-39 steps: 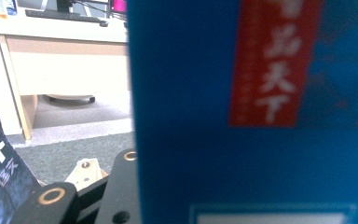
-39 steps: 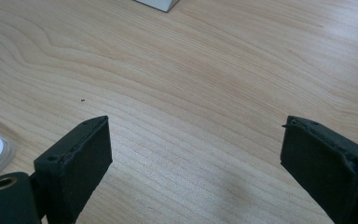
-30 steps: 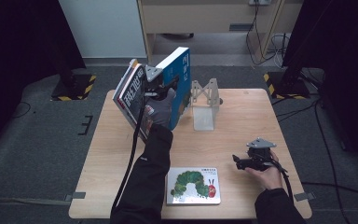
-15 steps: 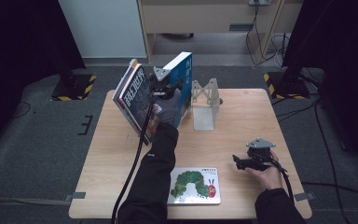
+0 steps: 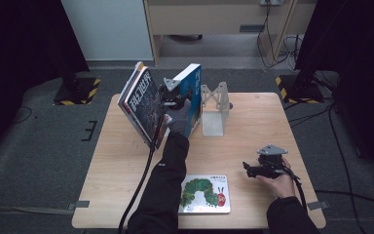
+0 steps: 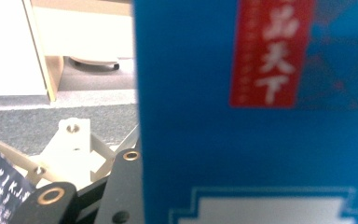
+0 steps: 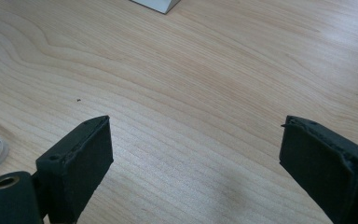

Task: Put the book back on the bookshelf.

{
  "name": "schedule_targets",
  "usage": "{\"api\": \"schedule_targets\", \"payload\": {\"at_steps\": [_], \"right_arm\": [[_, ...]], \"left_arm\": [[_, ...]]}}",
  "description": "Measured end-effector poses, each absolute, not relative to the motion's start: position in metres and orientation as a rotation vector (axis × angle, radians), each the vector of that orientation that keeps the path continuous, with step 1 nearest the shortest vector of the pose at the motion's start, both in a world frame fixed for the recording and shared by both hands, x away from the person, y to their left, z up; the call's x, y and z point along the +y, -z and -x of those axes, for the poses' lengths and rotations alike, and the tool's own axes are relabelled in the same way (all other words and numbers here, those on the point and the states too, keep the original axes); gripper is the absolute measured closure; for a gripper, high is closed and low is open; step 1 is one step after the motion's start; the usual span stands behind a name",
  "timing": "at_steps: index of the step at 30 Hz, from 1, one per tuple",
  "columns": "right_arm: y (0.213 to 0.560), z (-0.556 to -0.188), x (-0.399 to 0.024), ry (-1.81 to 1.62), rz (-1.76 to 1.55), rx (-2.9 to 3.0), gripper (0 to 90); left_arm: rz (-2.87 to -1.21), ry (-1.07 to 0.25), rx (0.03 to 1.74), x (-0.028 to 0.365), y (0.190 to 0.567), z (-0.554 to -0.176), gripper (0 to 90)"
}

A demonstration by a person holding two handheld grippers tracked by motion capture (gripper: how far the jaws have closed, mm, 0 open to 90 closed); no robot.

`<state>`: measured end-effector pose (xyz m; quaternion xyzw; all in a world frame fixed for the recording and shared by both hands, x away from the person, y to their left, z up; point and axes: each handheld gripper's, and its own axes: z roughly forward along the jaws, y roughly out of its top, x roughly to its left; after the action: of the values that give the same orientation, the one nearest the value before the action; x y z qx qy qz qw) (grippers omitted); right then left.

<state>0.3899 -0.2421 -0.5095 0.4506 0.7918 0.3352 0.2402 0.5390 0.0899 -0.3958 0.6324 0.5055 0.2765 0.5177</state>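
Flanking blue book (image 5: 193, 97): dark magazine (image 5: 141, 105) left, white bookend (image 5: 214, 109) right.

— Where does the high view look from?
— Above the near side, down over the whole table (image 5: 126, 195).
— And the others?
— One sits close against the blue book (image 6: 261, 140); the other skims the tabletop, shared with the high view.
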Motion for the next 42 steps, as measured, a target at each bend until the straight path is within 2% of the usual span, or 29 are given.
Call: {"api": "schedule_targets", "payload": {"at_steps": [15, 30, 42], "right_arm": [[0.508, -0.389, -0.242, -0.921, -1.217, 2.164, 9.9], [0.508, -0.389, -0.242, -0.915, -1.214, 2.167, 9.9], [0.508, -0.389, -0.241, -0.905, -1.216, 2.166, 9.9]], "left_arm": [[-1.502, -0.74, 1.151, 0.082, 0.41, -0.516, 59.9], [-1.507, -0.776, 1.151, 0.097, 0.426, -0.495, 58.5], [-1.518, -0.724, 1.076, 0.105, 0.433, -0.486, 57.3]]}}
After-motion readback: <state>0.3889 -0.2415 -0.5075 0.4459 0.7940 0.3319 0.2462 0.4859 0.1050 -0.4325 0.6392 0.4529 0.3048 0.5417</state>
